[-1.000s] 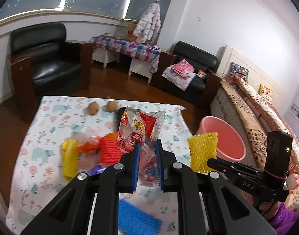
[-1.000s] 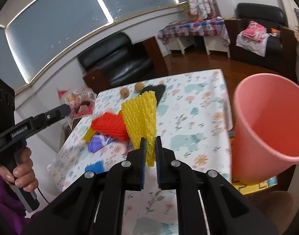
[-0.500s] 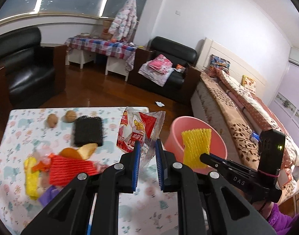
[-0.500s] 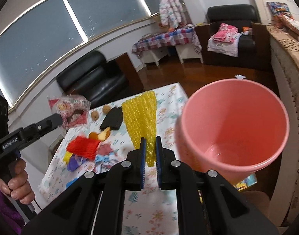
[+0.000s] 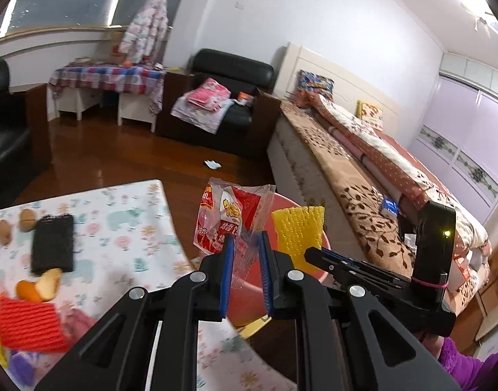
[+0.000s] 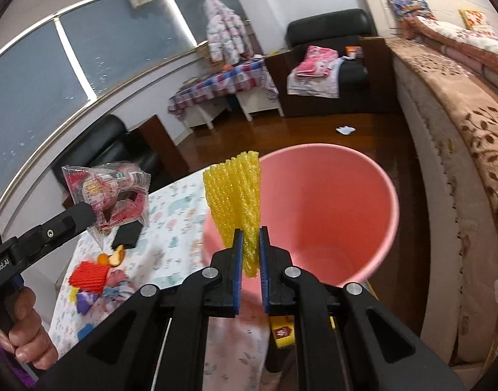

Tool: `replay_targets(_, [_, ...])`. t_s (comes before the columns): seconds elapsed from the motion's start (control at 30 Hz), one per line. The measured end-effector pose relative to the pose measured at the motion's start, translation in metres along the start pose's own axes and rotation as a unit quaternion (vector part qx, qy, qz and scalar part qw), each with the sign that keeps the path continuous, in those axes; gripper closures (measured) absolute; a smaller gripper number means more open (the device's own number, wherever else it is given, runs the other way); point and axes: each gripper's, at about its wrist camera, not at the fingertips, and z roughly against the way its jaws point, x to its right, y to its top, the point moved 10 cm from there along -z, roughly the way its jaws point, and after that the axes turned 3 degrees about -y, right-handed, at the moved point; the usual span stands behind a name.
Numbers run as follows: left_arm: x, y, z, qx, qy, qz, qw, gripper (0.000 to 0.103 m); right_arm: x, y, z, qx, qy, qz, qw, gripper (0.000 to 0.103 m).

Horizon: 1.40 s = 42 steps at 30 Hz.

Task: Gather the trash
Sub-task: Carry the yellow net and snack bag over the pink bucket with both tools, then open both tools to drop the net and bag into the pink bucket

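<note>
Both grippers are matte black, with linkage arms pinned by silver screws and blue ribbed pads lining the fingers (image 6: pixel 237 270). White lettering marks one handle. A bare hand (image 6: pixel 24 329) shows above purple sleeves.

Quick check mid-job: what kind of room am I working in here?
Most likely a lived-in bedroom or bed-sitting room in a home: a bed with a patterned blanket, a black armchair piled with laundry, and a padded jacket hanging by the window.

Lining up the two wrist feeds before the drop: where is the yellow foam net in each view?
Left wrist: yellow foam net right of centre, held by the right gripper, over the pink bucket.
Right wrist: yellow foam net centre, between the blue pads.
Shared landmark: pink bucket.
</note>
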Motion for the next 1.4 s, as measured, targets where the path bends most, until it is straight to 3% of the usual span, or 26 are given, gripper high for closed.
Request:
replay_targets(0.37, [0.014, -0.017, -0.078, -0.059, -0.017, 0.004, 0.9981, 0.088, 0.035, -0.005, -0.019, -0.020, -0.039, -0.021, 0.999, 0.093])
replay_targets(0.67, [0.014, -0.023, -0.102, -0.074, -0.003, 0.002, 0.9972, 0.082, 0.040, -0.006, -0.025, -0.021, -0.056, -0.027, 0.998, 0.092])
replay_targets(0.73, [0.013, -0.023, -0.101, -0.077, -0.001, 0.004, 0.9970, 0.071, 0.042, -0.007, -0.025, -0.023, -0.056, -0.034, 0.998, 0.087])
replay_targets(0.9, [0.018, -0.018, -0.092, -0.068, 0.000, -0.002, 0.9977, 0.068, 0.045, -0.006, -0.022, -0.020, -0.055, -0.040, 0.998, 0.074])
replay_targets(1.1, [0.020, -0.010, -0.069, -0.051, 0.008, -0.006, 0.9987, 0.067, 0.037, -0.005, -0.012, -0.011, -0.047, -0.021, 0.999, 0.074])
replay_targets(1.4, [0.002, 0.007, -0.002, -0.010, 0.047, -0.010, 0.9988, 0.056, -0.002, -0.002, 0.012, 0.017, -0.020, 0.025, 0.999, 0.074])
